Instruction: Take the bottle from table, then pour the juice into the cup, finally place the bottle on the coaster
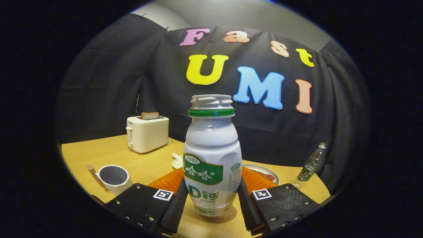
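Bottle [211,158] sitting on coaster [222,216], btwn the fingers.
Gripper [212,201] flanking the lower body w/ both fingers seeming to press its sides; bottle standing upright, long axis vertical, cap off. Cup [113,178] sitting off to the left, well apart from bottle.

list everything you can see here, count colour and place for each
bottle: 1, white with green ring and label, uncapped, upright on the coaster between the jaws
coaster: 1, brown, under the bottle
cup: 1, white, ahead-left of the fingers
toaster: 1, cream, a slice in its slot, beyond the cup
orange mat: 1, behind the bottle
plate: 1, white, on the mat
clear bottle: 1, green label, far right
table: 1, light wood
gripper: 1, fingers flank the bottle; contact unclear
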The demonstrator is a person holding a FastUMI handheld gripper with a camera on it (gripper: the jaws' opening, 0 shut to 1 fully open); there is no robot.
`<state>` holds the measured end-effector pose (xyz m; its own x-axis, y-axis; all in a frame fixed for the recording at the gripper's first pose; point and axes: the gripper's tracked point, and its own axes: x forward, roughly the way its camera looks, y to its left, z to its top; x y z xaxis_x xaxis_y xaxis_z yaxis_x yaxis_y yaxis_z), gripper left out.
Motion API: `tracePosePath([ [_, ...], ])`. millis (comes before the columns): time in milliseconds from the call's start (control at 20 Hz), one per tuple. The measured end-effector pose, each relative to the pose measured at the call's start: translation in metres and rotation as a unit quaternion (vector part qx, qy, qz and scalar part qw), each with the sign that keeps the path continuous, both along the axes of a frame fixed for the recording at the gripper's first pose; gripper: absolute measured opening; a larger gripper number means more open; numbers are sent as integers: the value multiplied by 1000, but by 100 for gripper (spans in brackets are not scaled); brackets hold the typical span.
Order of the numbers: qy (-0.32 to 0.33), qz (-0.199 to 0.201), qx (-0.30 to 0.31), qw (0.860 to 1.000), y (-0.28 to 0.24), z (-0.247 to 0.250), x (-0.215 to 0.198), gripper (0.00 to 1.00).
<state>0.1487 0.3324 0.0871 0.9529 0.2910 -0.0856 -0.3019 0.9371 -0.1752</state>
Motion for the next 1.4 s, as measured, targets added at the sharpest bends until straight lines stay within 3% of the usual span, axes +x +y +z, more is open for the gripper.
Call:
tracePosePath([
  [700, 42, -21, 45, 998, -24, -52, 30, 72],
  [1400, 48, -30, 53, 997, -32, -70, 44, 72],
])
